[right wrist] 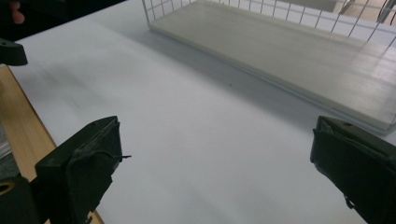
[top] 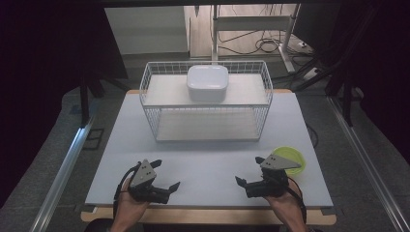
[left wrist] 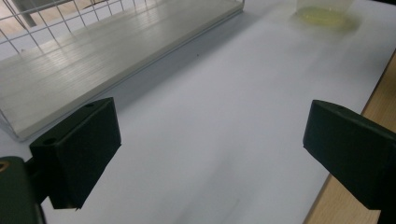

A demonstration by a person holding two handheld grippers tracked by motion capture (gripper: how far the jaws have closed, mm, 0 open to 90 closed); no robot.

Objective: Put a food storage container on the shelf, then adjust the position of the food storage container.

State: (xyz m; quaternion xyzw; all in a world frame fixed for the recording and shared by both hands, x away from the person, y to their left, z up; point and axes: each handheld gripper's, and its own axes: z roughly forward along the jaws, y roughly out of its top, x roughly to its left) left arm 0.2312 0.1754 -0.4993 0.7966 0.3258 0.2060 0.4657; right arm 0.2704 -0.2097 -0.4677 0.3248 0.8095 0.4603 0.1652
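Holding both grippers low at the near edge of the tabletop [top: 208, 159], I am listing what is lying in front of me.

Left gripper [top: 167, 175]: resting over the near left of the white sheet, fingers [left wrist: 77, 151] standing wide apart with nothing between them; it is pointing toward the middle.

Right gripper [top: 247, 180]: resting over the near right, fingers [right wrist: 81, 168] likewise spread and empty; it is pointing back toward the left one.

Bowl [top: 289, 160]: yellow-green, sitting on the tabletop just behind and to the right of the right gripper, near the right edge. It is the nearest thing to either gripper, so I am taking it as the thing to be handled.

Rack [top: 206, 100]: white wire, two shelves, standing at the far middle of the tabletop, well apart from both grippers.

Box [top: 208, 83]: white, rounded, sitting on the rack's upper shelf near its middle.

Step in hand, as I am judging it: the start pose, nothing grasped yet.

Next move, as I am reading it: the right gripper is needing to swing outward toward the bowl, line one finger inside the rim and one outside, then close on the wall without tipping it.
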